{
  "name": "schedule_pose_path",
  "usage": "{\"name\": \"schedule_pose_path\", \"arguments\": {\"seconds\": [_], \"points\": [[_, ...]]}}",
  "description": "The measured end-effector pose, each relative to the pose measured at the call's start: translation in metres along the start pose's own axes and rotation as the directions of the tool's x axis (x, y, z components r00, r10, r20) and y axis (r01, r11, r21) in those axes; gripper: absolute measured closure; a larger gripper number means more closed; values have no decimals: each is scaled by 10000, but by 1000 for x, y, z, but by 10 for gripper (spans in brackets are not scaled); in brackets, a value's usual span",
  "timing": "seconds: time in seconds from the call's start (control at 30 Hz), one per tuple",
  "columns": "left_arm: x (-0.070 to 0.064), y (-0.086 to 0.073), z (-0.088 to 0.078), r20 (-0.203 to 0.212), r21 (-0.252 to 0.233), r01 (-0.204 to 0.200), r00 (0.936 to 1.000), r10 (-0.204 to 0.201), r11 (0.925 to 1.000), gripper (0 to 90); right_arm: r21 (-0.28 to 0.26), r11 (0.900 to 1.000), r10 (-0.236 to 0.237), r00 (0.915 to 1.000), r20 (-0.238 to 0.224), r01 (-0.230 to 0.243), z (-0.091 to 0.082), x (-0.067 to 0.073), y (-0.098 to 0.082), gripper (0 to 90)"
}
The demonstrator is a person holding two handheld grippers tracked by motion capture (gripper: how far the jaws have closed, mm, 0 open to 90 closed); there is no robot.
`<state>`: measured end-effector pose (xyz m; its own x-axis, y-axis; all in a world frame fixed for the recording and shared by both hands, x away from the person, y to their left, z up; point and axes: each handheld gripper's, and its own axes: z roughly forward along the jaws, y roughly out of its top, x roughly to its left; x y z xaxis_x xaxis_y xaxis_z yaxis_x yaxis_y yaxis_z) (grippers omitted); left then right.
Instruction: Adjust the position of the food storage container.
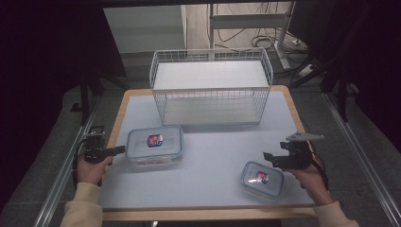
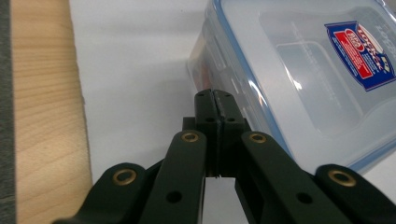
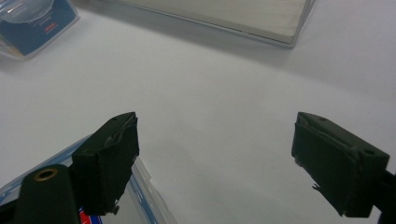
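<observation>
Reaching in from the table's near-left corner, the left hand [image 1: 92, 169] holds the left gripper [image 1: 121, 150] level, its jaws pressed flat together on nothing, tips just beside the left wall of the large clear container [image 1: 155, 145]; whether they touch it I cannot tell. At the near right, the right hand [image 1: 309, 177] holds the right gripper [image 1: 265, 156] level too, jaws spread wide and empty, hovering at the far edge of the small clear container [image 1: 263, 178]. In the right gripper view that small box is cut off at the bottom-left corner. The large box's contents are blurred behind its wall. Both boxes sit on a pale grey mat [image 1: 213, 156] over a wooden table [image 1: 118, 118], with a white wire rack [image 1: 211, 85] at the far side. Beyond it the room is dark, with cables on the floor.
</observation>
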<state>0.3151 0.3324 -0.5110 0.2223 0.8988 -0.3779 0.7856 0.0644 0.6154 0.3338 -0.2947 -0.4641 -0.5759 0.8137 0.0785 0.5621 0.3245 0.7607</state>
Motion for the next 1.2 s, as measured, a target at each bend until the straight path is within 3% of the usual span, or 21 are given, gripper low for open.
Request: {"name": "schedule_pose_path", "arguments": {"seconds": [0.47, 1.0, 1.2], "points": [[-1, -5, 8, 468, -101, 204, 9987, -199, 9997, 900, 7, 10000, 26, 10000, 18, -26, 1, -1, 0, 144], [-22, 11, 34, 984, -49, -7, 9951, 11, 10000, 900, 71, 10000, 25, 10000, -1, -25, 2, -1, -1, 146], [-41, 17, 45, 1162, -47, -303, 9927, 307, 9995, 900, 102, 9999, 14, 10000, -2, -14, 3, -1, -1, 146]]}}
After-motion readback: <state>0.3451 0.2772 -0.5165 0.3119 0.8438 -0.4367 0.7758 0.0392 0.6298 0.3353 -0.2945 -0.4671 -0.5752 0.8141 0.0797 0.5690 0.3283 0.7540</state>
